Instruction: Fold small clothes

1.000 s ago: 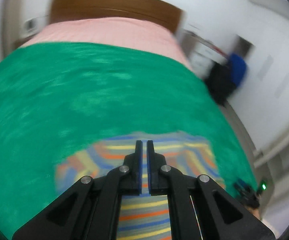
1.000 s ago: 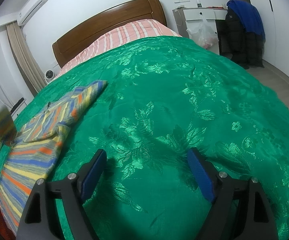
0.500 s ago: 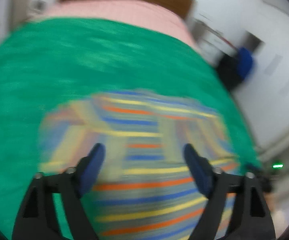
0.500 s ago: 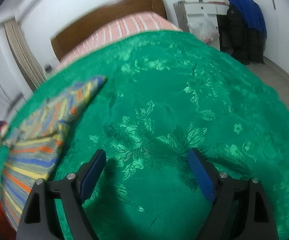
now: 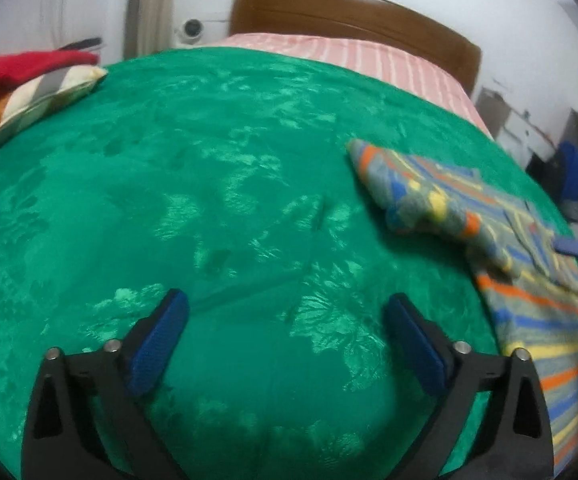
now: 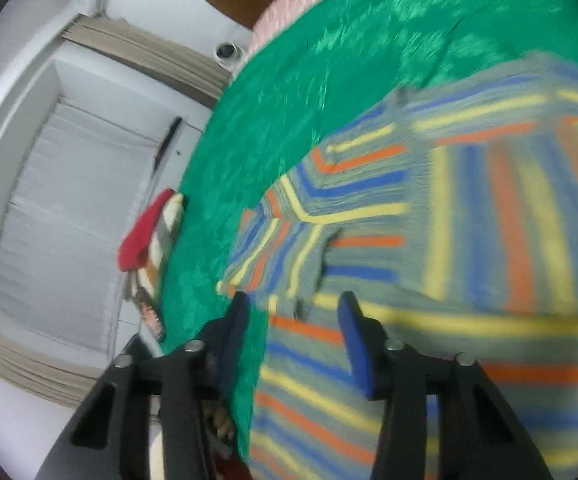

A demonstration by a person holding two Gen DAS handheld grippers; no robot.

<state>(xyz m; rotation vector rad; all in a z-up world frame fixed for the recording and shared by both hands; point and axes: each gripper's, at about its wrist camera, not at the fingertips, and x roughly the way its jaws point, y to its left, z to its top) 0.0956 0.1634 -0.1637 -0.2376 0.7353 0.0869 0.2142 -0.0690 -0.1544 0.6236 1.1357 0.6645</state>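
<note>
A striped knit garment [image 5: 529, 264] in grey, blue, orange and yellow lies on the green bedspread [image 5: 217, 208], at the right of the left wrist view. My left gripper [image 5: 285, 344] is wide open and empty over bare bedspread, left of the garment. In the right wrist view the garment [image 6: 449, 240] fills the right half, blurred. My right gripper [image 6: 293, 320] is open, its jaws partly closed, low over the garment's left edge with a folded sleeve just ahead. The right gripper's blue pad also shows over the garment in the left wrist view [image 5: 577, 248].
A red cloth [image 5: 21, 72] lies on a striped pillow [image 5: 29, 104] at the bed's far left edge. A wooden headboard [image 5: 353, 12] and pink striped sheet [image 5: 353, 56] are at the far end. A curtained window [image 6: 69, 220] lies beyond the bed's left side.
My left gripper opened, let go of the garment and swung left over bare bedspread. My right gripper moved left to the garment and narrowed its jaws.
</note>
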